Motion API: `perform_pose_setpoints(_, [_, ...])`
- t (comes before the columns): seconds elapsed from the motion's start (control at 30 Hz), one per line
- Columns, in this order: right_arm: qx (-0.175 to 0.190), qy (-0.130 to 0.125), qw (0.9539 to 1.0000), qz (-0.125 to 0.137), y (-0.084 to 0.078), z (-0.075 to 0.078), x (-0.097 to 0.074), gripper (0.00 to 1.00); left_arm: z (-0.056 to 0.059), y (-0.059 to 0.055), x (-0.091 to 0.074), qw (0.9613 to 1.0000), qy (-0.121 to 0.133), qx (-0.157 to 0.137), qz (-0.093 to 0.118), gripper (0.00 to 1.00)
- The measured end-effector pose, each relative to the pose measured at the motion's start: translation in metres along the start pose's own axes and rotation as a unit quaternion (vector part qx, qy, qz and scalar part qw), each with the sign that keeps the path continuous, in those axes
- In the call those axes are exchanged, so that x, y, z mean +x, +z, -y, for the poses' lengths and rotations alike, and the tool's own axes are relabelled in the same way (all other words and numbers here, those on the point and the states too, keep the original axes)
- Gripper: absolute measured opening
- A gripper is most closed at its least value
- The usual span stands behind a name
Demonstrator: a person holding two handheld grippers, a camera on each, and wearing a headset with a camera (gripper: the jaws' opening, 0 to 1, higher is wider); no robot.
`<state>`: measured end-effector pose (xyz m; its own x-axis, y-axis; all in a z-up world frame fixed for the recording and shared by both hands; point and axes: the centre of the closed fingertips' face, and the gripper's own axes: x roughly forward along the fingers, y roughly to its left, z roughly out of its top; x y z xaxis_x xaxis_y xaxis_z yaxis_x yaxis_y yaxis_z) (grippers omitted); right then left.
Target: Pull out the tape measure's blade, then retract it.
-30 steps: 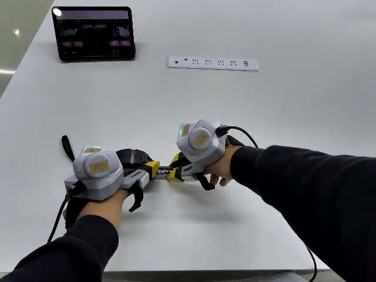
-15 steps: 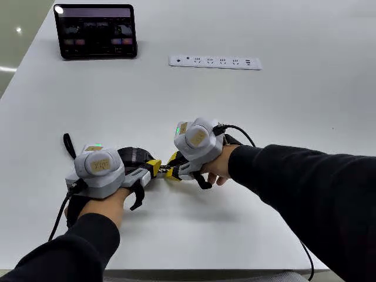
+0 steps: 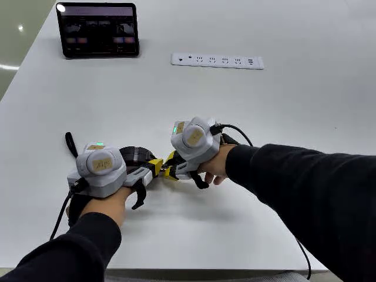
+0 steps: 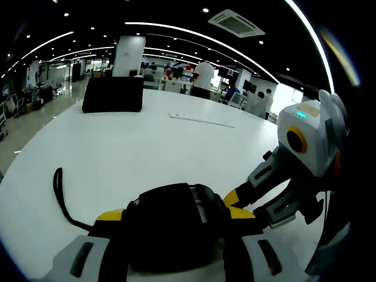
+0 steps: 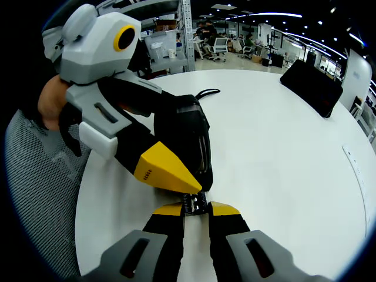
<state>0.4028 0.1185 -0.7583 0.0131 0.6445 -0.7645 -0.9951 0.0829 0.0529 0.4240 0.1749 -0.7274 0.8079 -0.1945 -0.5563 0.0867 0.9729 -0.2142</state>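
**Head view and both gripper views: tape measure held between two grippers on a white table [image 3: 276, 117].**

- The left gripper [image 4: 174, 212] has its jaws spread to the width of the black tape measure [image 3: 136, 156] and grips the case from both sides.
- Its yellow fingertips [image 4: 237, 212] press on the left and right flanks of the case.
- The case lies on the table at the near left, and its black wrist strap [image 3: 71, 144] trails away to the left.
- The right gripper [image 5: 198, 209] meets the left gripper nose to nose just right of the case.
- The right gripper's jaws are drawn in to a narrow slit. Its yellow fingertips [image 5: 226, 209] pinch the end of the blade [image 5: 194, 200] between them.
- A very short stretch of blade shows between the mouth of the case and these fingertips, so the blade is almost wholly inside the case.
- In the right gripper view, one yellow tip of the left gripper lies almost against the right gripper's tips.
- Each gripper is carried by a hand in a dark sleeve, and a black cable [image 3: 238, 132] runs from the right gripper.
- At the far left of the table stands a tablet [image 3: 98, 29]. A white power strip [image 3: 217, 60] lies to its right, well apart from the grippers.
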Motion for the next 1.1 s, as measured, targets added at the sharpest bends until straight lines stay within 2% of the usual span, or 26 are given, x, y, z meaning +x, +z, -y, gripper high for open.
perform_pose_setpoints(0.87, [-0.007, 0.002, 1.0000, -0.001, 0.0039, -0.0003, 0.0062, 0.12, -0.0014, 0.0000, 0.0020, 1.0000, -0.001, 0.000, -0.002, 0.61])
perform_pose_setpoints(1.1, [-0.001, 0.002, 1.0000, 0.002, 0.0043, 0.0004, 0.0066, 0.12, -0.0012, -0.0003, 0.0023, 0.9999, -0.006, -0.005, -0.013, 0.63])
